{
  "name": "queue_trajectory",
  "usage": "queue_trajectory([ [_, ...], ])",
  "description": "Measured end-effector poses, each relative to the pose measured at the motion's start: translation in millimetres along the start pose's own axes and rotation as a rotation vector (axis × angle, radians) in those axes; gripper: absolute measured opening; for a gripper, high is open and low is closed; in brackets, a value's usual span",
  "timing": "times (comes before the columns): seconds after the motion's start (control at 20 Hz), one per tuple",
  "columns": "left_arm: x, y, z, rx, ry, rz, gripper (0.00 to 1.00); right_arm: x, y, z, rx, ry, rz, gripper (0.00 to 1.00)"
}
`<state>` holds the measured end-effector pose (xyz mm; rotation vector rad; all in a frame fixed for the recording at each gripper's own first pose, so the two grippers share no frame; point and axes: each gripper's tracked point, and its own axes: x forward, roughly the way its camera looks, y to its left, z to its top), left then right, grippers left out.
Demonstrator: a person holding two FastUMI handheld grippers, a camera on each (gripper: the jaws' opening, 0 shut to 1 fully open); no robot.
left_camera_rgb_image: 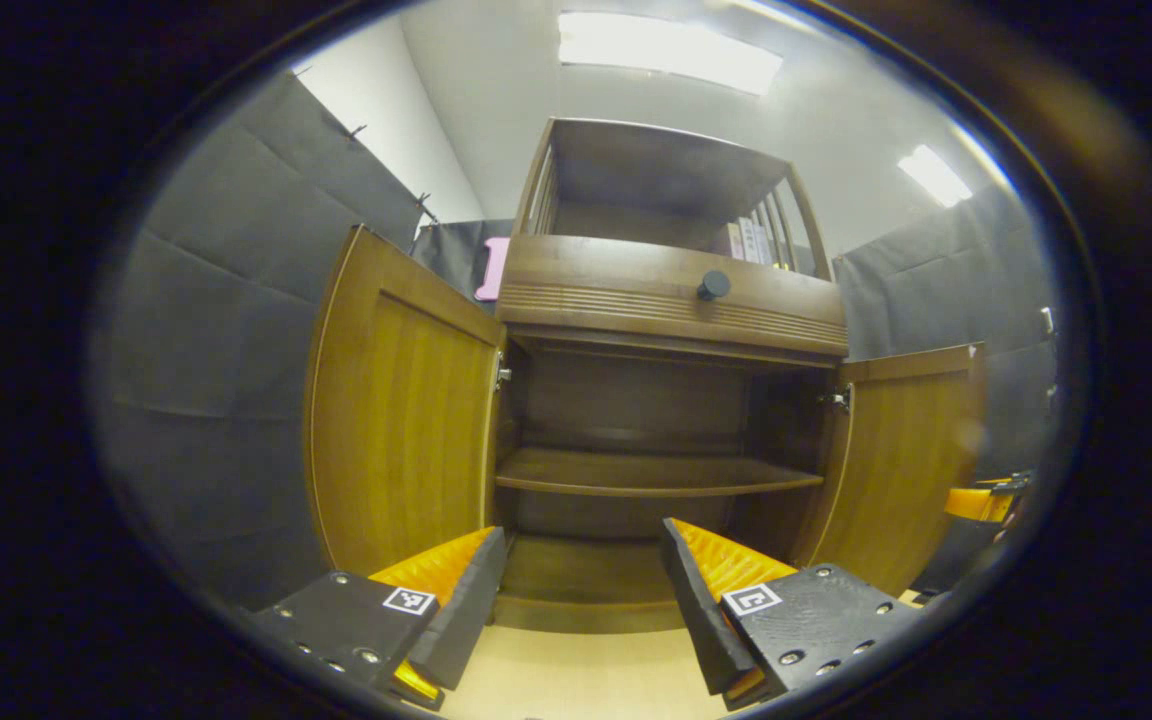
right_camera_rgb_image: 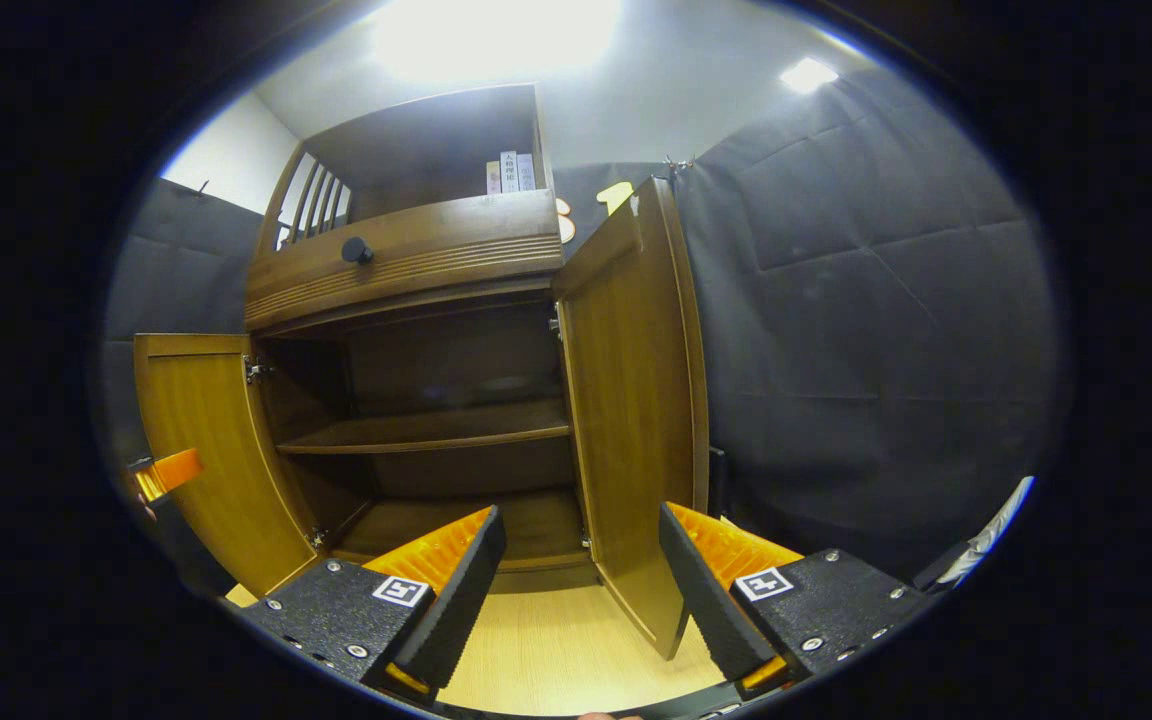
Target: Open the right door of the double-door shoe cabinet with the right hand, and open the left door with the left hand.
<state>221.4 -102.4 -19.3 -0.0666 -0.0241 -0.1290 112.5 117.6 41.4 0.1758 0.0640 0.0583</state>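
The wooden shoe cabinet stands ahead with both doors swung wide. In the left gripper view the left door hangs open just ahead of my left gripper, which is open and holds nothing. The right door stands open on the far side, and the other gripper peeks out beside it. In the right gripper view the right door is open right in front of my right gripper, also open and holding nothing. The left door and the other gripper sit at the left.
Inside the cabinet a bare shelf crosses the middle. A drawer with a round dark knob sits above the doors, and books stand on the open top shelf. Pale wood floor lies below.
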Motion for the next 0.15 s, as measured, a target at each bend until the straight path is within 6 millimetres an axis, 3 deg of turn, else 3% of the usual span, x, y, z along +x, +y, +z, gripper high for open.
queue_trajectory([
  [0.15, -0.9, 7.7, -0.2, 0.020, -0.005, 0.034, 0.91, 3.6, 3.8, -1.7, -0.021, 0.002, 0.013, 0.95],
])
